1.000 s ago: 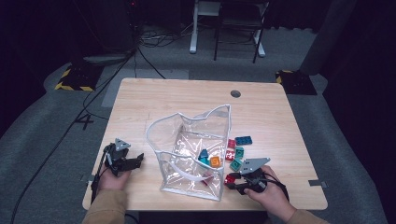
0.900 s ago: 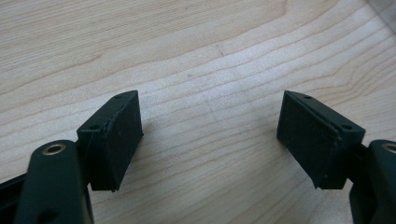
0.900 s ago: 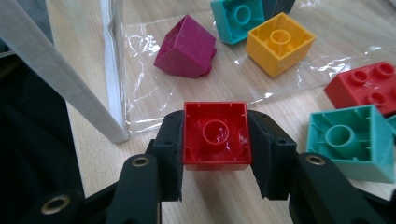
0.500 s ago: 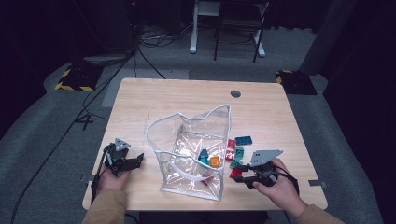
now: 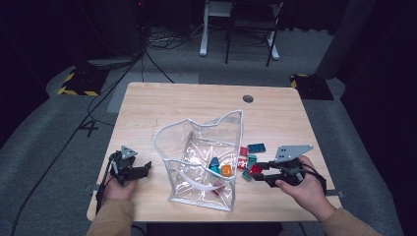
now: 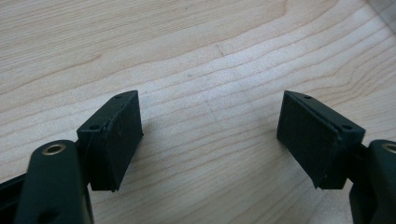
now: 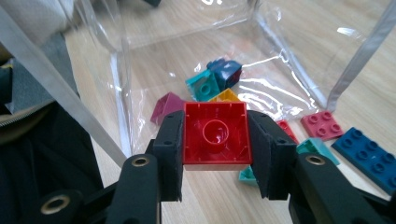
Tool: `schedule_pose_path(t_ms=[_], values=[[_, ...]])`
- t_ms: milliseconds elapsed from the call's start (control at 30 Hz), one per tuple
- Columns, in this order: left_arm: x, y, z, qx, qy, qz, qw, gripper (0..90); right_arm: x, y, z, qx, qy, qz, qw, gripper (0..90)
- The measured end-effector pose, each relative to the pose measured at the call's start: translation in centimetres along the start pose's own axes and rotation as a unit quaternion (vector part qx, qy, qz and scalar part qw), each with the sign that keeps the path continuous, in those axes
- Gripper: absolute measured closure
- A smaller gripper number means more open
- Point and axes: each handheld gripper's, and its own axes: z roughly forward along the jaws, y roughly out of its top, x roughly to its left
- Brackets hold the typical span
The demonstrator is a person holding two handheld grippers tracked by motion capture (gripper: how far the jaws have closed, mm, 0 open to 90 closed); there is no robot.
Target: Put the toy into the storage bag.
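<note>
A clear plastic bag [image 5: 199,162] with white trim stands open in the middle of the table. Inside it lie teal, dark blue, orange and magenta bricks [image 7: 212,83]. My right gripper [image 5: 255,172] is to the right of the bag, above the table, shut on a red square brick [image 7: 215,133] seen from its hollow underside. Loose bricks [image 5: 250,156] lie by the bag's right wall: red, teal and a blue plate [image 7: 369,156]. My left gripper [image 5: 140,169] rests at the table's left front, open, with bare wood between its pads [image 6: 116,133].
The wooden table [image 5: 187,105] has a round cable hole [image 5: 248,98] at the back. Cables and a striped floor block [image 5: 76,83] lie on the grey floor to the left. A desk frame [image 5: 238,29] stands behind the table.
My right gripper has lifted off the table with the red brick and moved slightly right. The left gripper has stayed still.
</note>
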Motion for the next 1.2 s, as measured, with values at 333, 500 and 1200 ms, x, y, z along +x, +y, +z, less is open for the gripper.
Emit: schedule_pose_path(t_ms=[333, 500, 1200], values=[[0.0, 0.0, 0.0, 0.001, 0.000, 0.000, 1.0000, 22.6, -0.4, 2.7, -2.3, -0.030, -0.006, 0.005, 0.9995, 59.4], [0.0, 0.0, 0.0, 0.001, 0.000, 0.002, 1.0000, 22.6, -0.5, 4.0, -3.1, -0.041, -0.001, 0.009, 0.9991, 59.5], [0.0, 0.0, 0.0, 0.001, 0.000, 0.001, 1.0000, 22.5, -0.1, 11.0, -5.1, -0.074, 0.005, -0.018, 0.9971, 59.5]])
